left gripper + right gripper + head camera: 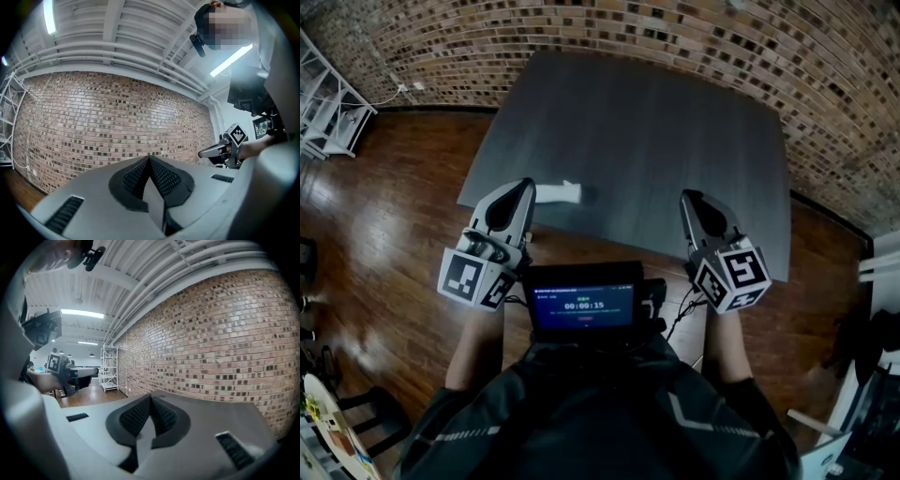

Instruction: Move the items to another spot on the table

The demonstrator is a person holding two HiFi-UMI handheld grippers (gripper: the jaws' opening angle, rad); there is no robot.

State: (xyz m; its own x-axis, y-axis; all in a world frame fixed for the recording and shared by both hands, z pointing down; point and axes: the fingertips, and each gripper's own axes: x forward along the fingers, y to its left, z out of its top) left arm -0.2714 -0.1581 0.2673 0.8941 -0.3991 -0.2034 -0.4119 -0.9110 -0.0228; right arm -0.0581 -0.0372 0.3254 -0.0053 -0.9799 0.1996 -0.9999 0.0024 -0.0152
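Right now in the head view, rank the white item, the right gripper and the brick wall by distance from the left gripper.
1. White item: on the table, just right of the left gripper.
2. Right gripper: by the table's near right side.
3. Brick wall: beyond the table's far edge.

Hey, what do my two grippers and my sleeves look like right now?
Both are light grey moulded shells tapering to a point: left tongs, right tongs. Inner pads are black and ribbed. Each carries a marker cube with black-and-white squares at the rear. A thin black cable hangs by the right one. Sleeves are dark with pale stripes.
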